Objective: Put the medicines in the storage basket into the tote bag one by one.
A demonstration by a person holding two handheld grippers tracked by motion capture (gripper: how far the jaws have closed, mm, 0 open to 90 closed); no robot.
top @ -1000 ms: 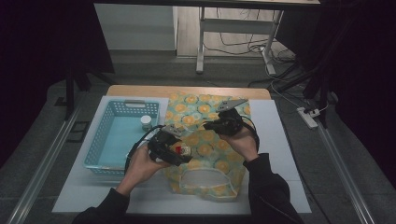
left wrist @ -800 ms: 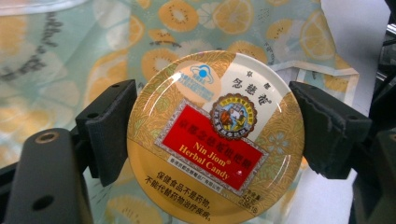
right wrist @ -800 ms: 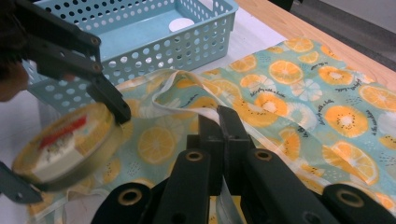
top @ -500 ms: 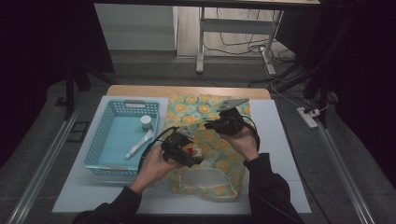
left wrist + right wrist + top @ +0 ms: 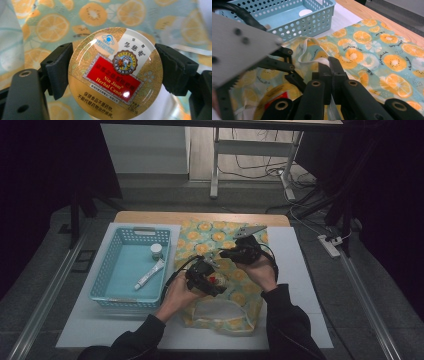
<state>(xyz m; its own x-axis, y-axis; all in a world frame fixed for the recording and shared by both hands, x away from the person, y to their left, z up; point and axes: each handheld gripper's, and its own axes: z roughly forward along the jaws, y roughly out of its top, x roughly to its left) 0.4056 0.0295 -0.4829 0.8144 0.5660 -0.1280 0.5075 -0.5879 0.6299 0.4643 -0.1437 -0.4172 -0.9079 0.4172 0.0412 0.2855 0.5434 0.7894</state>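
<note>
At the left of the high view a light blue basket (image 5: 132,270) sits on the white counter (image 5: 300,270), holding a small white-capped jar (image 5: 156,251) near its upper right corner and a white tube (image 5: 149,274) lying slantwise below the jar. Just right of the basket, in the middle of the frame, the left hand-held gripper (image 5: 216,281) hangs over the orange-slice patterned cloth bag (image 5: 220,232), and it is grasping a round candy tin (image 5: 219,281). In the left gripper view the tin (image 5: 115,73) sits in the centre of the frame, its gold and red lid facing the camera and a black jaw pressed against its rim on either side, with the patterned fabric (image 5: 52,25) behind it. Further right in the high view, the right hand-held gripper (image 5: 223,253) lies above and to the right of the left one. In the right gripper view its jaws (image 5: 329,66) are clenched together on a pale edge of the bag (image 5: 322,60), with the basket (image 5: 294,15) at upper left.
</note>
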